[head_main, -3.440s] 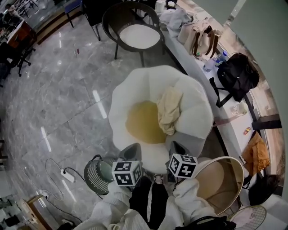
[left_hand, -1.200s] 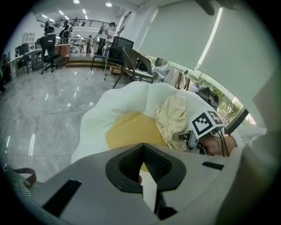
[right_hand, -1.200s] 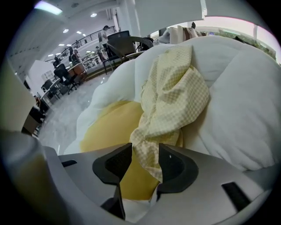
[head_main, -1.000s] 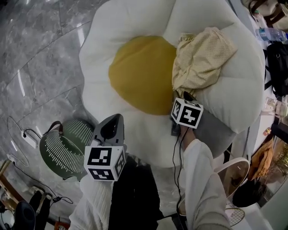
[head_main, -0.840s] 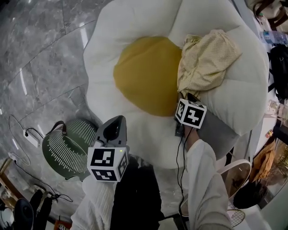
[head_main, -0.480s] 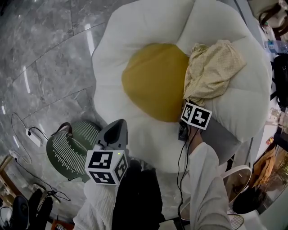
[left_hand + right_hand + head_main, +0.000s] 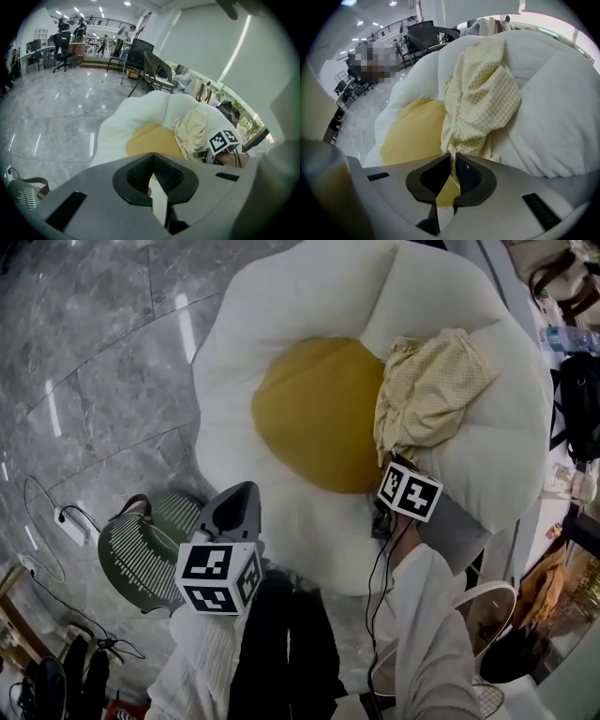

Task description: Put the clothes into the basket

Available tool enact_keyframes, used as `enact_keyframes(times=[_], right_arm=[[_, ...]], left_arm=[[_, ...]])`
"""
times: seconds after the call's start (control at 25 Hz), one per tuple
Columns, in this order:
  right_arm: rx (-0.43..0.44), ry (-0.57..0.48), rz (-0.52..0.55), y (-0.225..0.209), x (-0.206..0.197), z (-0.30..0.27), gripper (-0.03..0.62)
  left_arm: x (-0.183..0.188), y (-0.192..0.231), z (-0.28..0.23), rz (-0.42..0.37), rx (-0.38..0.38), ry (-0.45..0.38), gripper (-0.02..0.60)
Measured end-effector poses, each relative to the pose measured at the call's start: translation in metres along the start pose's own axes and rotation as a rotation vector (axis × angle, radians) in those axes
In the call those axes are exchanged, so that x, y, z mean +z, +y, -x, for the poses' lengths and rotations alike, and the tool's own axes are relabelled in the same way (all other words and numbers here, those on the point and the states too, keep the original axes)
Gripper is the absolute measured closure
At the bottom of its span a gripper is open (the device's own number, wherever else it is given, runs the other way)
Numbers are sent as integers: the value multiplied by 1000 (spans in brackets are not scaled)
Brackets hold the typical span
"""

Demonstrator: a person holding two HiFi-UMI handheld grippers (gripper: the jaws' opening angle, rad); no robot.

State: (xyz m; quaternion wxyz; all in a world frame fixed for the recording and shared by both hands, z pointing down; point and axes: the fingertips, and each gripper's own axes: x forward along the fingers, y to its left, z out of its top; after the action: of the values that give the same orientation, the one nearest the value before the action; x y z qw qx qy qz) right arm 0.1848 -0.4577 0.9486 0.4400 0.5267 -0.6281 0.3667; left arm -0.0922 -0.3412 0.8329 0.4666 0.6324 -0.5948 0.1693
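At the far left, a dark green slatted basket (image 7: 141,554) with a looped handle stands on the grey marble floor (image 7: 94,381), just beside the lower left edge of the chair. Right of it, the left hand-held gripper (image 7: 240,493) hangs over the chair's near rim. It points down and away from the person, with its jaw tips together and nothing between them.

A large white padded chair shaped like a flower (image 7: 272,296) fills the middle, with a round mustard-yellow seat cushion (image 7: 309,413) at its centre. The task's thing, a pale yellow checked cloth garment (image 7: 431,395), lies crumpled on the right side of this chair. It is draped from a white petal down to the right edge of the yellow cushion, well apart from the basket.

The right hand-held gripper (image 7: 453,159) points steeply down at the garment's lower end. Its jaws have just been closing and now stand narrow, pinching a fold of the checked cloth between them. A black bag (image 7: 577,409) sits at the far right edge.
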Motion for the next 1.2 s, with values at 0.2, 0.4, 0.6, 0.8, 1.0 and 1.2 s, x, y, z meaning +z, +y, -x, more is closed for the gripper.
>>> enact_keyframes(times=[0.2,0.4,0.6,0.8,1.0,1.2], right_arm=[[43,-56,-2,-2,21,36,551],[94,-101,-8,-10,46,77,553],[136,-170,-19,-12,73,136,554],[221,-234,-25,-3,99,209,554],[251,-246,55,2,114,278,554],[312,-300,77,19,126,342,554]], left_arm=[[6,-13,1,18,2,-11,575],[13,-39,12,43,-20,-16,575],[32,-63,48,8,-18,-47,575],[50,-79,88,39,9,-88,577],[64,-107,150,71,17,-132,577],[64,-124,206,105,40,-166,575]])
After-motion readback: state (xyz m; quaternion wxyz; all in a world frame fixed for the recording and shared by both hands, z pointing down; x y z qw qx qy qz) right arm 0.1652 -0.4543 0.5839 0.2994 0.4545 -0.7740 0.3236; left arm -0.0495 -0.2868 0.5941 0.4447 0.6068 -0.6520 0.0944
